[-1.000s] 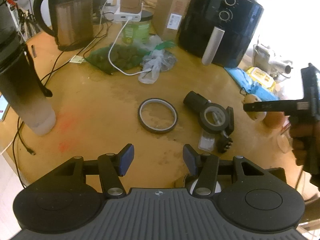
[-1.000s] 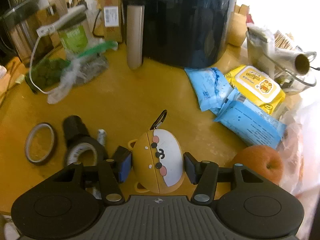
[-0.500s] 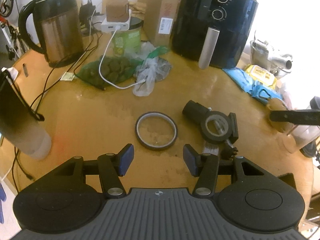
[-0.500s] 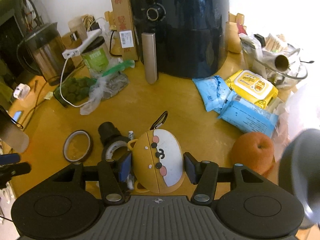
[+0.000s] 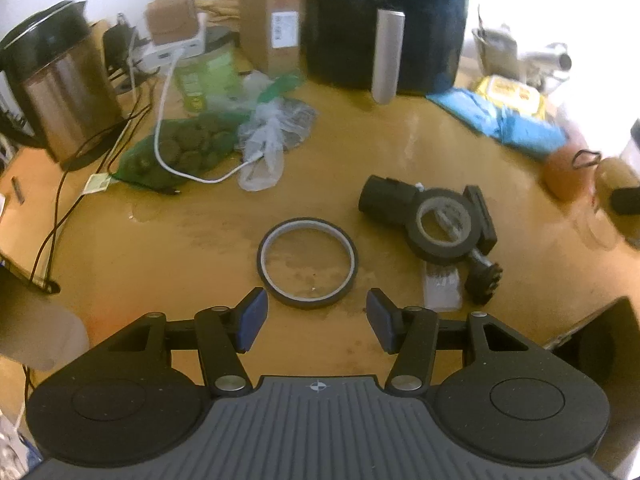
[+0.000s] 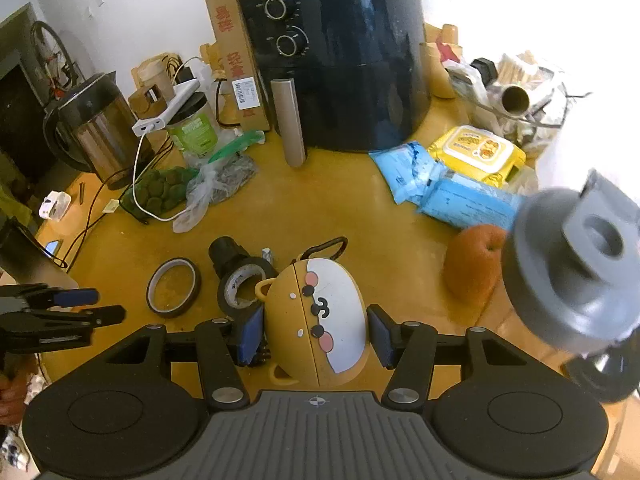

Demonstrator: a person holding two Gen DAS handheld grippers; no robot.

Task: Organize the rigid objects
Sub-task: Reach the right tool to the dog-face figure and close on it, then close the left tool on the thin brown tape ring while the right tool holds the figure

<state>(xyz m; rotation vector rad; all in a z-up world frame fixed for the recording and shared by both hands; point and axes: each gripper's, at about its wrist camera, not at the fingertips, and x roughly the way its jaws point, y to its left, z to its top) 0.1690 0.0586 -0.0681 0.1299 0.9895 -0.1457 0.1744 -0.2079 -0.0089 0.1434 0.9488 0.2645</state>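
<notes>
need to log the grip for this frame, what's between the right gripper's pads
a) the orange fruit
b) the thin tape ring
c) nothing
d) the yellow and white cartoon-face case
d: in the right wrist view the right gripper has its blue pads against both sides of the cartoon-face case, while the thin tape ring and the orange fruit sit apart on the table.

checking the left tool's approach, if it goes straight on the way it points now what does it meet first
Most likely the thin amber tape ring lying flat on the table, just ahead of the open, empty left tool and roughly centred between its fingers. Depth is hard to judge, so it might land on bare table just short of it.
</notes>
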